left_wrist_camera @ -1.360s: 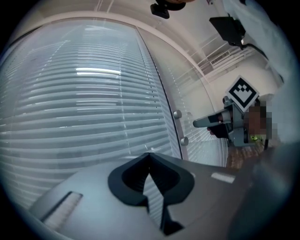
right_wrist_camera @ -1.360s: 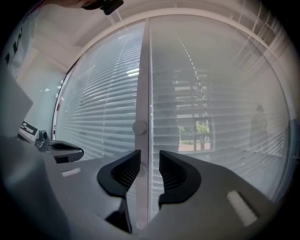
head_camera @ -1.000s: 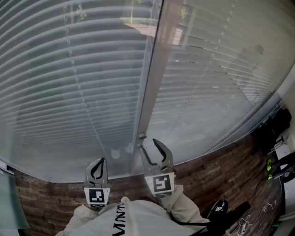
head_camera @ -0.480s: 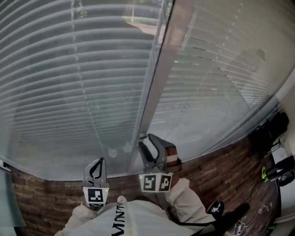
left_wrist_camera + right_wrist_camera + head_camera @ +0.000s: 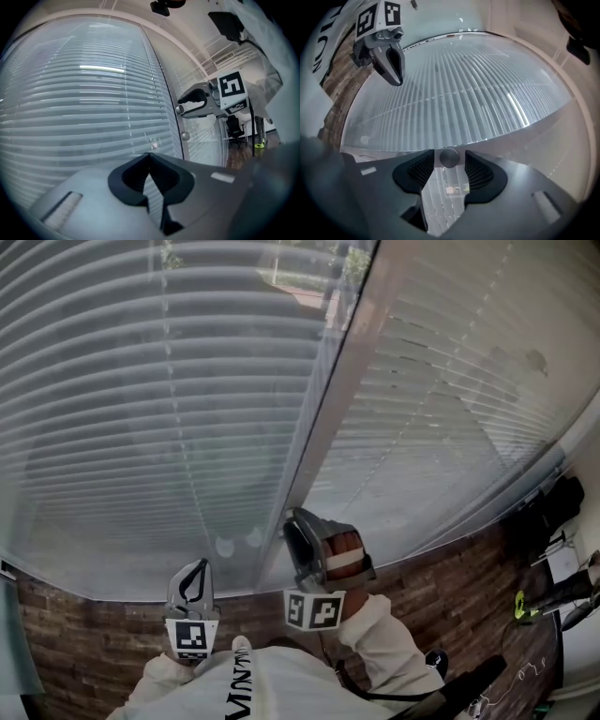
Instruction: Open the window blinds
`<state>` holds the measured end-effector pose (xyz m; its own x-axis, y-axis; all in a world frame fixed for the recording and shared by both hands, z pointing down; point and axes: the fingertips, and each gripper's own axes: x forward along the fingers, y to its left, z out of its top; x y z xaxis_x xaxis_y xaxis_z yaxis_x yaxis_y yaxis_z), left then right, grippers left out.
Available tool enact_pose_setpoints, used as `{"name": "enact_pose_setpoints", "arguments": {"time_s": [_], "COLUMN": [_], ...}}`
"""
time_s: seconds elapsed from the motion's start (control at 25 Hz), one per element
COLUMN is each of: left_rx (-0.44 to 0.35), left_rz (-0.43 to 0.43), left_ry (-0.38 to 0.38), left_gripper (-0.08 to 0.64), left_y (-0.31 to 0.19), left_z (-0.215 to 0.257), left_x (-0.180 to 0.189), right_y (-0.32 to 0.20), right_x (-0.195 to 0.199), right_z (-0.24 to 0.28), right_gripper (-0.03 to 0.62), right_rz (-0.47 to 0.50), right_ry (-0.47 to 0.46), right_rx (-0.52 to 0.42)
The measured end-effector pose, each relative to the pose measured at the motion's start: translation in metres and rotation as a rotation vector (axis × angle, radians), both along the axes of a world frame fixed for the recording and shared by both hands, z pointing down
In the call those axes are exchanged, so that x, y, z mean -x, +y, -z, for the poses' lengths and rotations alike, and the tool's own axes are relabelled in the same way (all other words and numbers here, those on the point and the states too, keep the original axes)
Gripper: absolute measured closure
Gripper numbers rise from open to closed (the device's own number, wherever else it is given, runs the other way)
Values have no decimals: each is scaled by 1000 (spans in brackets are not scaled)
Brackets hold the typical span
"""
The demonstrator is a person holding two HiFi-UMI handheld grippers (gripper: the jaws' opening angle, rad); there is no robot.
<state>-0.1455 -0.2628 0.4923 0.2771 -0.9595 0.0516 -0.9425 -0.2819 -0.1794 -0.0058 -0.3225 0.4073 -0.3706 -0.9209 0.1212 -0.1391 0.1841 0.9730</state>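
Observation:
Closed white slatted blinds (image 5: 141,427) cover the left pane, and more blinds (image 5: 450,409) cover the right pane. A pale upright frame (image 5: 328,427) runs between them. My right gripper (image 5: 298,529) lies rolled on its side at the foot of that frame. In the right gripper view its jaws (image 5: 449,164) have just been opening. A round grey knob (image 5: 449,158) sits between the fingertips with a thin gap on each side. My left gripper (image 5: 194,577) hangs lower left, shut on nothing, its tips meeting (image 5: 150,160). The left gripper view shows the right gripper (image 5: 182,105) at the knob (image 5: 179,108).
Two small cord pulls (image 5: 225,547) hang by the bottom of the left blinds. A dark brick wall (image 5: 84,634) runs below the window. A dark office chair and gear (image 5: 553,512) stand on the wood floor at the far right. A second round knob (image 5: 185,136) sits lower on the frame.
My right gripper has rolled over onto its side at the frame's foot, and its marker cube now faces another way. The left gripper has stayed put.

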Motion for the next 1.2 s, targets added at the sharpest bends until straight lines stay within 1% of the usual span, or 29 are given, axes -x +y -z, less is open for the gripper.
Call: {"name": "enact_pose_setpoints", "arguments": {"time_s": [0.24, 0.28, 0.32, 0.44, 0.52, 0.8, 0.88, 0.92, 1.0, 1.12, 1.2], "left_rx": [0, 0, 0, -1, -3, -6, 1, 4, 8, 10, 10], "left_rz": [1, 2, 2, 2, 2, 8, 11, 14, 17, 17, 15], "left_ry": [6, 7, 7, 4, 6, 12, 10, 9, 10, 15, 14], "left_gripper": [560, 560, 560, 560, 560, 560, 560, 560, 560, 560, 560], "left_y": [2, 2, 3, 2, 3, 4, 5, 5, 5, 5, 5], "left_z": [-1, -1, -1, -1, 0, -1, -3, -3, -4, -4, -4], "left_x": [-1, -1, -1, -1, -2, -1, 1, 2, 3, 3, 3], "right_y": [-5, -5, -5, -6, -6, -8, -9, -9, -11, -14, -15], "right_x": [0, -1, -1, -1, -1, -4, -5, -6, -9, -17, -20], "right_z": [-2, -1, -1, 1, 2, 9, 11, 11, 11, 11, 11], "right_gripper": [396, 417, 454, 463, 463, 465, 465, 465, 465, 463, 463], "right_rz": [-10, -15, -20, -30, -40, -102, -109, -107, -103, -99, -86], "right_ry": [46, 48, 47, 12, -65, -519, -665, -752, -969, -1344, -1561], "right_rx": [-15, -28, -40, -56, -28, 156, 223, 266, 378, 573, 685]}}
